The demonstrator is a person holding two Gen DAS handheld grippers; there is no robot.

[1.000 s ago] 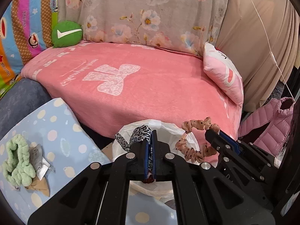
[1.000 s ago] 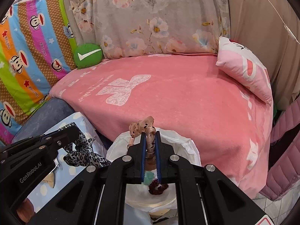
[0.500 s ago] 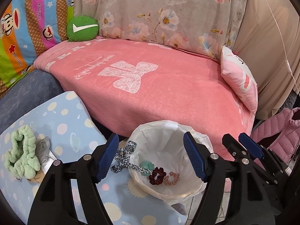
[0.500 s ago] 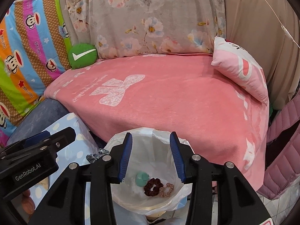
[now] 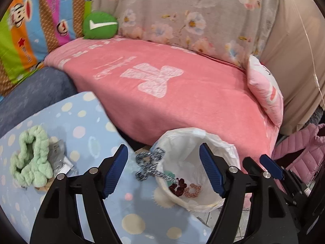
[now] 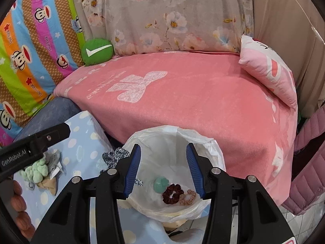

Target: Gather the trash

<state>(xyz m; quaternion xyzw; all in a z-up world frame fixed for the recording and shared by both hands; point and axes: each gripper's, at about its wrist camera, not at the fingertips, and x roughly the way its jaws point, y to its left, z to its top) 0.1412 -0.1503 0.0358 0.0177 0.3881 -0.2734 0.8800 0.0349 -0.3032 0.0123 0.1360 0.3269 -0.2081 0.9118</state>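
A bin with a white bag liner [image 6: 174, 131] stands between the table and the bed. At its bottom lie a dark red scrunchie [image 6: 172, 191], a peach spotted scrunchie [image 6: 187, 197] and a teal piece [image 6: 161, 184]. A leopard-print scrunchie [image 5: 150, 161] hangs across the bin's left rim, free of both grippers. My left gripper [image 5: 162, 156] stands open above that rim with nothing gripped. My right gripper [image 6: 162, 152] hovers over the bin mouth, its jaws still opening and nothing between them. A fluffy green scrunchie [image 5: 30, 162] rests on the table.
The table has a blue dotted cloth [image 5: 85, 134]; wrappers [image 5: 61, 158] and a brown paper scrap [image 6: 48, 183] lie by the green scrunchie. A pink-covered bed [image 5: 182, 101] with a pillow [image 5: 264, 89] runs behind the bin. A pink quilted jacket [image 5: 300, 148] hangs at the right.
Both grippers have opened. The right one let go of the peach scrunchie, which now lies in the bin. The left one released the leopard scrunchie onto the rim and shifted left.
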